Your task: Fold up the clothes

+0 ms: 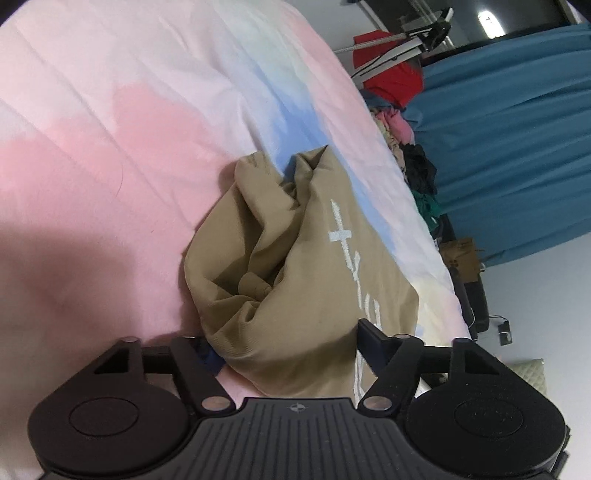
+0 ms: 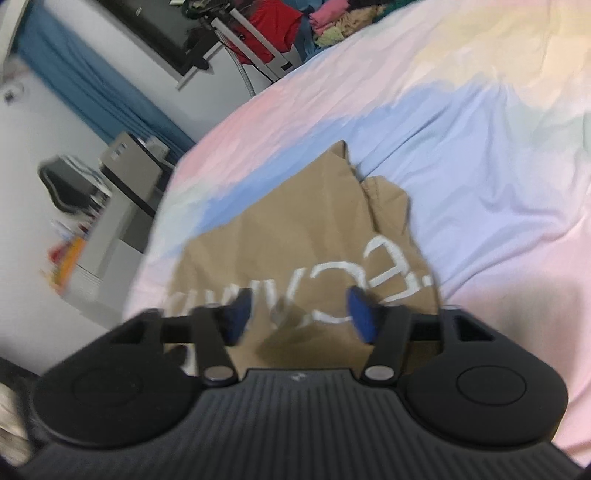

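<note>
A tan garment point(image 1: 295, 258) with white lettering lies crumpled on the pastel bed sheet point(image 1: 110, 129). In the left wrist view its near end is bunched into a thick wad. That wad fills the gap of my left gripper point(image 1: 288, 347), and both fingers press its sides. In the right wrist view the same garment point(image 2: 295, 229) lies flatter, its lettering upside down. My right gripper point(image 2: 299, 315) hovers over the near edge, its blue pads point(image 2: 360, 317) spread apart with only flat cloth beneath them.
The bed edge runs along a blue curtain point(image 1: 517, 129), with a pile of mixed clothes point(image 1: 417, 166) and a red garment point(image 1: 391, 81) beside it. A grey cabinet point(image 2: 125, 184) and a dark screen point(image 2: 155, 29) stand off the bed's far side.
</note>
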Available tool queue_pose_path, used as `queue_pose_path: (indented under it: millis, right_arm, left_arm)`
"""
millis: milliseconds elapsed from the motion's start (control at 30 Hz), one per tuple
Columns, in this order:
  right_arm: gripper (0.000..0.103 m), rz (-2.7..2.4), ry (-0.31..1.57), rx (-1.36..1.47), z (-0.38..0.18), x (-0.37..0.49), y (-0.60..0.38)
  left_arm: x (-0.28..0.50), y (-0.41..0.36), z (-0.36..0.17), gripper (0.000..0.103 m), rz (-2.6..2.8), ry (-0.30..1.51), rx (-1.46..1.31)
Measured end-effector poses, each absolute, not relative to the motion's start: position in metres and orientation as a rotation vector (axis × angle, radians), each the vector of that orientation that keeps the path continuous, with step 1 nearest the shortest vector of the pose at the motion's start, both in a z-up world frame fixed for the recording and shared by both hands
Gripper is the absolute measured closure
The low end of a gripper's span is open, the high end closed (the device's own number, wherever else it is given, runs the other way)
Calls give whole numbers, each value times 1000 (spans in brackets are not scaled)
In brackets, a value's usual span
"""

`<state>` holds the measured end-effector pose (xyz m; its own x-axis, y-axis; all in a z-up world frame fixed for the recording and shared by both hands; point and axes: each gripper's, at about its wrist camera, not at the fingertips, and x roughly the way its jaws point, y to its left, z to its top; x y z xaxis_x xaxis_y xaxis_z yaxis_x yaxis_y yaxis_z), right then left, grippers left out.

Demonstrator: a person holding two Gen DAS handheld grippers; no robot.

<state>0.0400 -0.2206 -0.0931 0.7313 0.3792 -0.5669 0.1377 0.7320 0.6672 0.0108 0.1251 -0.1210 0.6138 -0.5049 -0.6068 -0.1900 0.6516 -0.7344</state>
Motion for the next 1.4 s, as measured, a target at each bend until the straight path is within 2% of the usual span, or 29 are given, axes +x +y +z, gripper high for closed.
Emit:
queue_pose_path:
  millis: [33, 67, 133, 400, 500, 700, 833, 867, 900, 967, 1067, 1200, 1400]
  right_arm:
    - [21, 162, 749, 801, -91, 38, -224]
    - [16, 180, 741, 852, -88, 35, -227]
    - [13, 242, 733, 983, -86, 28, -232]
    - [13, 446, 879, 1340, -118, 19, -205]
    - [14, 416, 925, 1460, -139, 20, -197]
    - [16, 164, 829, 1551, -161, 10, -216]
    - [25, 71, 726, 1511, -155, 7, -228]
    - [36, 48, 716, 1484, -153, 8, -229]
    - [41, 28, 716, 1460, -151, 8, -228]
    - [61, 11, 717, 1427, -149, 7, -221]
    - [70, 30, 691, 1382, -144, 8, -220]
    - [76, 62, 639, 1378, -133, 1, -222]
    - [77, 102, 582, 1384, -87, -27, -238]
  left_arm:
    - [10, 124, -120, 39, -210, 913, -863]
    - [9, 124, -120, 42, -209, 909, -861]
    - [8, 123, -119, 45, -211, 900, -857]
    - [-8, 133, -109, 63, -234, 821, -878]
    - [-9, 136, -109, 67, -242, 792, -926]
    - [-8, 141, -112, 69, -259, 750, -1015]
    - [-1, 141, -113, 70, -267, 738, -1028]
    - [-1, 141, -113, 70, -269, 736, -1029]
    - [0, 141, -114, 70, -271, 733, -1031]
    - [3, 140, -114, 70, -274, 727, -1028]
    - [0, 141, -114, 70, -282, 714, -1029]
    - [-6, 143, -107, 70, -295, 694, -1038]
    - [-27, 139, -72, 70, -381, 675, -1120]
